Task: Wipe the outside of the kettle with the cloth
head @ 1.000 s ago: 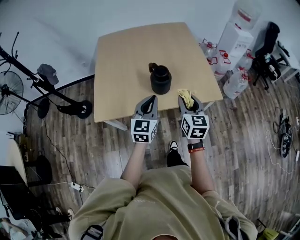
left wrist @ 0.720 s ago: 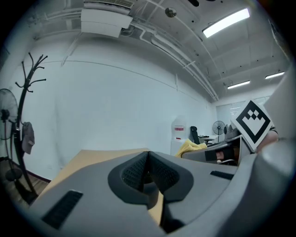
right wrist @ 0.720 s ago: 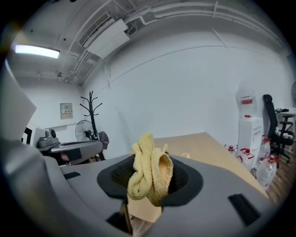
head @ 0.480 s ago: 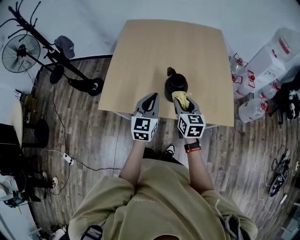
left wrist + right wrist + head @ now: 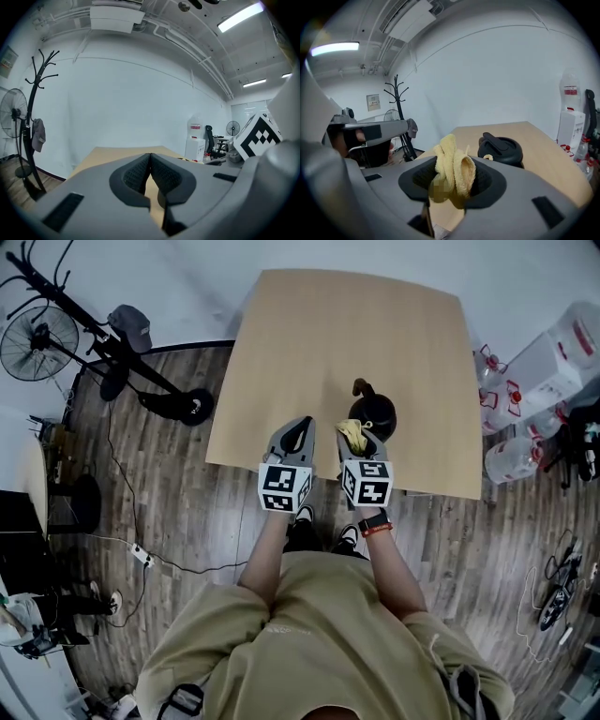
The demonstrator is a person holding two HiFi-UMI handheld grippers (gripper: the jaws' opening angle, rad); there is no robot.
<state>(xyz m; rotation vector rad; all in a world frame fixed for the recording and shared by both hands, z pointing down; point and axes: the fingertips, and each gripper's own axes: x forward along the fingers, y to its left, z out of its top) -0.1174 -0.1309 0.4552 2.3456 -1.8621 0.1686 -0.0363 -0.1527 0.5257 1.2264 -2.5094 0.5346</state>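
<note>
A wood-plank floor (image 5: pixel 187 484) surrounds a pale wooden table (image 5: pixel 328 343) in a white-walled room, seen from above. A person in a tan shirt (image 5: pixel 319 643) stands at the table's near edge and reaches both arms forward.

To the far left, a black coat stand (image 5: pixel 122 352) and a floor fan (image 5: pixel 37 343) sit on the floor. Large water bottles (image 5: pixel 525 451) are grouped to the right of the table.

A black kettle (image 5: pixel 373 416) stands upright on the table, close to the near edge and right of centre, with its lid on and its handle pointing to the far side.

The left gripper (image 5: pixel 302 424) hangs over the near edge of the table, well left of the kettle. Its own view shows the left gripper (image 5: pixel 150 161) with its jaws pressed together and nothing between them, and the table (image 5: pixel 112 152) stretching beyond.

The right gripper (image 5: pixel 360 441) sits just near of the kettle, and a watch (image 5: pixel 375 524) shows on the wrist behind it. In its own view, the right gripper (image 5: pixel 452 176) is clamped on a bunched yellow cloth (image 5: pixel 452 171), with the kettle (image 5: pixel 501 149) just beyond and to the right.

From above, the cloth (image 5: pixel 351 430) lies at the kettle's near-left side. Whether it touches the kettle cannot be told.
</note>
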